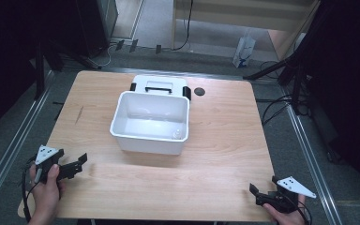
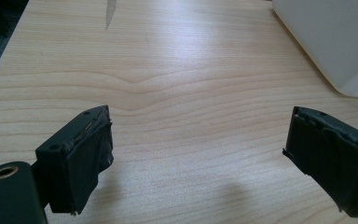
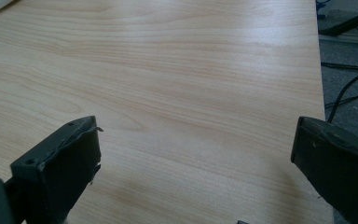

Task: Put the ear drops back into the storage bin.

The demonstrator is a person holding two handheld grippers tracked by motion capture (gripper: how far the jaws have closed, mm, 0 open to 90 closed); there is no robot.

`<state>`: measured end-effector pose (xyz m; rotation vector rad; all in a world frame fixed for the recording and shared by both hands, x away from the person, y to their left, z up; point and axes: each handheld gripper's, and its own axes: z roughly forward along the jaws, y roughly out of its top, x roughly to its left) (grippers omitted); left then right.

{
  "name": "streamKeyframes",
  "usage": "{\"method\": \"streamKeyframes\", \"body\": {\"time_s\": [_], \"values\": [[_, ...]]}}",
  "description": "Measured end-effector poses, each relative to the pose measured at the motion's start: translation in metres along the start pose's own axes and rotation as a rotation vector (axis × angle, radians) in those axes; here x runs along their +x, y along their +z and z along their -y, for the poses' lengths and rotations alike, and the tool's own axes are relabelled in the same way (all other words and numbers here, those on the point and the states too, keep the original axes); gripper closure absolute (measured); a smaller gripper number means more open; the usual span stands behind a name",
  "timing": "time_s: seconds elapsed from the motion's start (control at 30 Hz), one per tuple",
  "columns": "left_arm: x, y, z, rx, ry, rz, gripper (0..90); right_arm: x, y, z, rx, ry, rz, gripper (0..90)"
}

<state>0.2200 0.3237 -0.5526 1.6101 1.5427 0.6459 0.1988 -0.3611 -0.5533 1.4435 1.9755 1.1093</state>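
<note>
Light wood desk (image 1: 215, 154) fills the middle of the high view, with a white plastic storage bin (image 1: 150, 123) at centre frame, open top, nothing clearly visible inside apart from glare. Its white lid (image 1: 159, 86) with a black handle and black side latches lies flat just behind the bin, touching or nearly touching its far rim. Small black round disc (image 1: 199, 91) sits on the desk just right of the lid. Left tool (image 1: 77, 164) at lower left of frame, held in a hand (image 1: 47, 190), low at the desk's near left edge, jaws spread wide with nothing between them; the left gripper view shows bare wood between the jaws and the bin's wall at upper right. Right tool (image 1: 255, 193) at lower right, near the desk's front right corner, jaws also wide and gripping nothing. Both tools well apart from the bin. White bag (image 1: 243, 51) stands on the floor beyond the desk, upper right.
</note>
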Motion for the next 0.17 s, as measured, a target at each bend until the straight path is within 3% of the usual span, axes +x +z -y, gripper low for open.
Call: {"method": "streamKeyframes", "body": {"time_s": [0.17], "values": [[-0.0005, 0.0005, -0.0001, 0.003, 0.001, -0.001, 8.2, -0.0001, 0.0007, -0.0001, 0.009, -0.005, -0.001, 0.8]]}}
